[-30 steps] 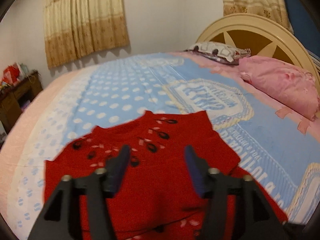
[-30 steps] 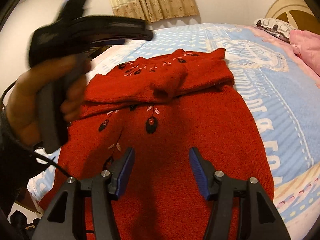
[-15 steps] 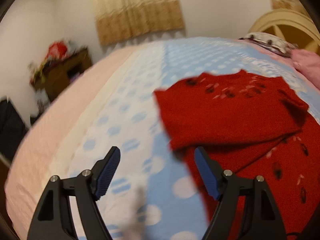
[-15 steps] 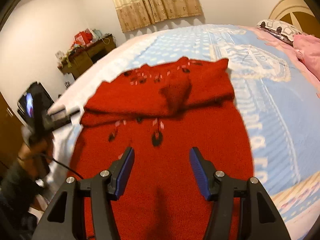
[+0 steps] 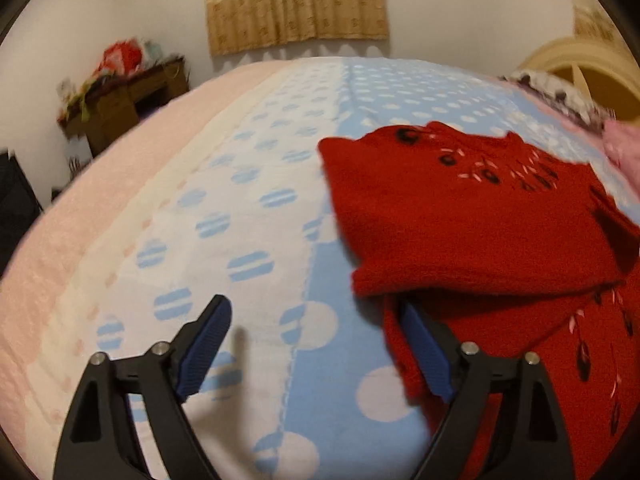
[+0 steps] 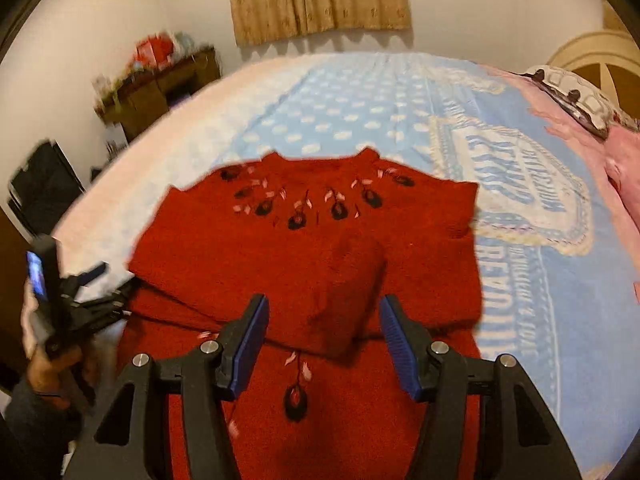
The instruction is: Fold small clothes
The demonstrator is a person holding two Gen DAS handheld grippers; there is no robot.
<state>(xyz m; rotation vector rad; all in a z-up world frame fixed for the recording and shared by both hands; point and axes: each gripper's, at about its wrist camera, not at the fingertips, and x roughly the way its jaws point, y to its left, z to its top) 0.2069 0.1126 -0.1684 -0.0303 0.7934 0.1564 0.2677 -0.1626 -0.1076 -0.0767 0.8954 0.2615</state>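
A red knitted sweater [image 6: 304, 264] with dark embroidered flowers lies on the bed, its sleeves folded across the chest. In the left wrist view it [image 5: 472, 224] fills the right side. My left gripper [image 5: 316, 344] is open and empty, low over the bedspread at the sweater's left edge; its right finger overlaps the red fabric. It also shows in the right wrist view [image 6: 92, 292], held in a hand. My right gripper [image 6: 322, 336] is open and empty above the sweater's middle, near the folded sleeve's lower edge.
The bed has a blue and white dotted bedspread [image 5: 248, 208] with a pink border [image 5: 80, 216]. Pink pillows [image 6: 624, 160] and a cream headboard [image 6: 592, 56] are at the right. A cluttered wooden cabinet [image 5: 124, 100] stands by the far wall under a curtain [image 5: 296, 0].
My left gripper has swung off the sweater to its left edge and lowered toward the bedspread. My right gripper has moved forward over the sweater toward the folded sleeves.
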